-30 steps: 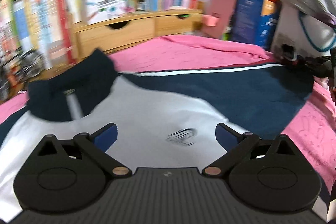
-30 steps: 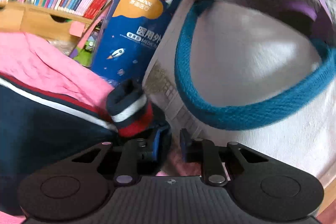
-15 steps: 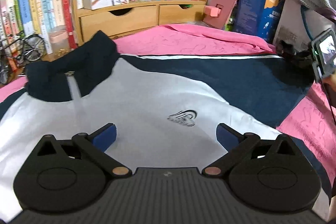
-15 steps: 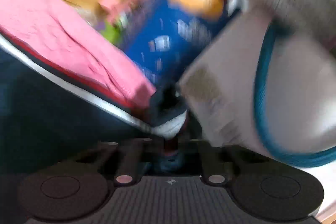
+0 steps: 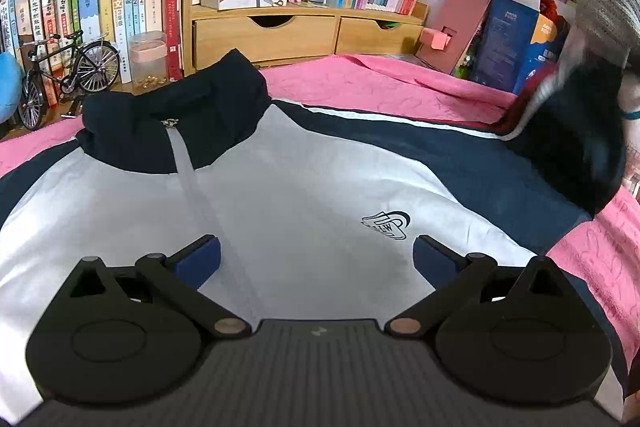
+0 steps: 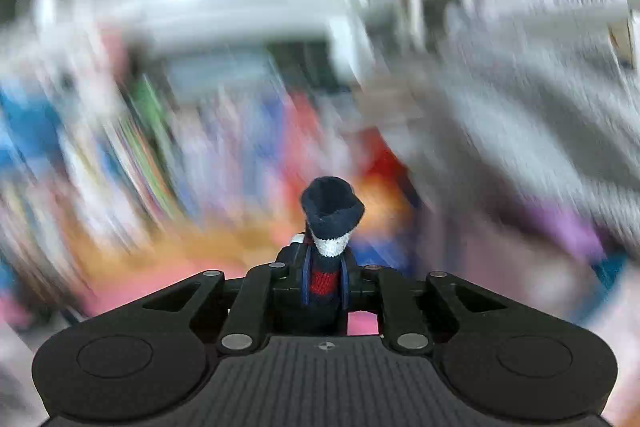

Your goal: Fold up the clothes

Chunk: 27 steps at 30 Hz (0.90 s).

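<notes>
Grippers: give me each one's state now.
Left gripper: open, empty, over the grey-and-navy zip jacket.
Right gripper: shut on the jacket's navy, white and red knit cuff.

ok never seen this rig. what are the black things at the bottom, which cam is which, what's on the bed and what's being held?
No robot arm here: a person carries a two-finger gripper in each hand, each with a fisheye camera looking along its fingers. The black shapes are the grippers' own linkages.

Left wrist view: the left gripper is open, holding nothing, over a grey and navy zip jacket spread on a pink cover. Bookshelf and wooden drawers stand behind.

Right wrist view: the right gripper is shut on the jacket's sleeve cuff, navy with white and red bands. The background is motion-blurred. In the left view that sleeve is raised at the right.
</notes>
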### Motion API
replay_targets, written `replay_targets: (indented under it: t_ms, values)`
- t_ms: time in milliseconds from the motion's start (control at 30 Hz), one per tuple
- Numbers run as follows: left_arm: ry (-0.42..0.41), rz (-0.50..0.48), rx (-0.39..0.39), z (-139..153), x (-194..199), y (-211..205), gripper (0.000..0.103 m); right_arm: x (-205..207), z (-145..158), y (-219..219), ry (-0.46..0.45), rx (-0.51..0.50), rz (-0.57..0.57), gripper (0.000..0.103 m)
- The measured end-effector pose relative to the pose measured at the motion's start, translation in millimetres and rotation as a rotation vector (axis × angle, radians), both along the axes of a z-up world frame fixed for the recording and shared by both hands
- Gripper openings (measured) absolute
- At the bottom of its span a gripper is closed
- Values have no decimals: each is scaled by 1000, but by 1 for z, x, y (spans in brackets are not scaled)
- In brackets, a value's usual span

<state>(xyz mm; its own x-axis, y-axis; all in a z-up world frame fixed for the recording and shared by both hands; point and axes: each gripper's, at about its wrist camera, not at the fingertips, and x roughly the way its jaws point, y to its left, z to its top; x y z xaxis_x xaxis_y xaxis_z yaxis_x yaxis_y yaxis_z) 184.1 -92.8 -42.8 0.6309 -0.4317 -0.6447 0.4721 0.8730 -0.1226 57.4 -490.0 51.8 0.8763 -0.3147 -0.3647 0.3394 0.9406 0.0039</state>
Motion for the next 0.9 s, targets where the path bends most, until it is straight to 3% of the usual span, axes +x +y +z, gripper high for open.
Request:
replay_targets:
  t_ms: [100, 133, 233, 300, 500, 533, 633, 667, 800, 867, 900]
  values:
    - [-8, -4, 19, -1, -2, -4, 103, 17, -56, -14, 246, -94, -88, 16]
    - [-11, -6, 25, -1, -3, -5, 103, 17, -68, -20, 265, -91, -106, 17]
    - [-14, -10, 42, -2, -5, -5, 103, 15, -96, -37, 285, -70, -163, 17]
    - [-11, -1, 52, -3, -4, -4, 103, 13, -103, -48, 268, -82, -198, 23]
    - [1, 49, 32, 2, -6, 14, 103, 10, -123, -43, 270, -268, -173, 29]
    - [3, 59, 25, 4, -8, 19, 103, 0, -117, -41, 252, -249, -167, 37]
    - [-18, 112, 27, 13, -16, 43, 103, -29, -98, -35, 178, -184, -143, 89]
    - [-26, 140, 34, 16, -20, 53, 103, -36, -91, -29, 146, -206, -158, 103]
    - [-37, 269, 45, 25, -29, 96, 103, -56, -63, 5, 39, -307, -167, 97]
    - [-24, 337, 35, 27, -31, 119, 103, -51, -52, 20, 11, -255, -80, 70]
    - [-18, 369, 34, 27, -32, 128, 103, -44, -48, 26, 16, -206, -23, 64]
